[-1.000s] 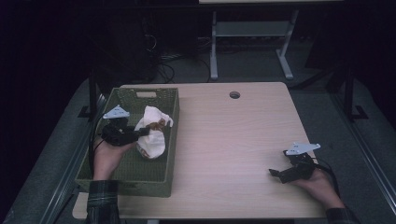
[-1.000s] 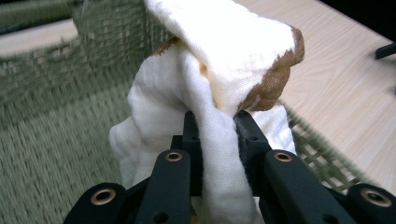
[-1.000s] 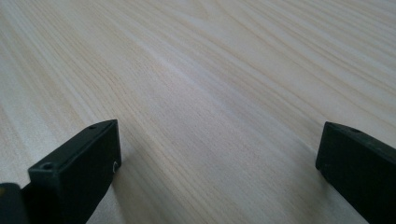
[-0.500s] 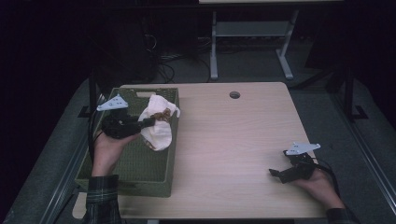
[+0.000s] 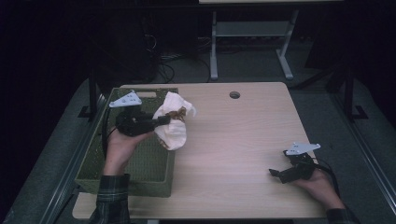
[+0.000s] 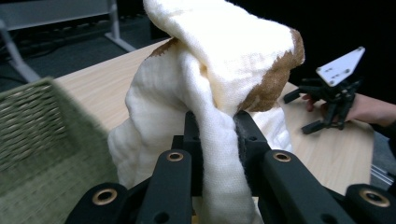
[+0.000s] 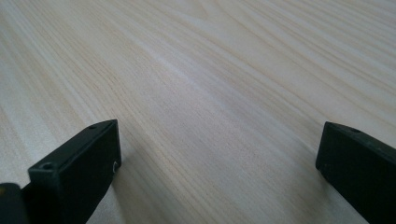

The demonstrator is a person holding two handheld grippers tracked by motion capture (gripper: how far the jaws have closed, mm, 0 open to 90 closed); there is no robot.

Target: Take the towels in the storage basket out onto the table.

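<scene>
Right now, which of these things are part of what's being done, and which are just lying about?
Part of the job:
- white cloth, with brown patches, pinched in the left gripper
- green basket
- table

Just there:
- right gripper, fingers apart, holding nothing
- cables on the floor
- metal stand behind

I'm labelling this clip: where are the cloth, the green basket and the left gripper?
cloth (image 5: 173, 130), high view, on its hanging cream fold.
green basket (image 5: 140, 184), high view, on its near wall.
left gripper (image 6: 218, 135), left gripper view, between its fingertips, shut on the cloth.
</scene>
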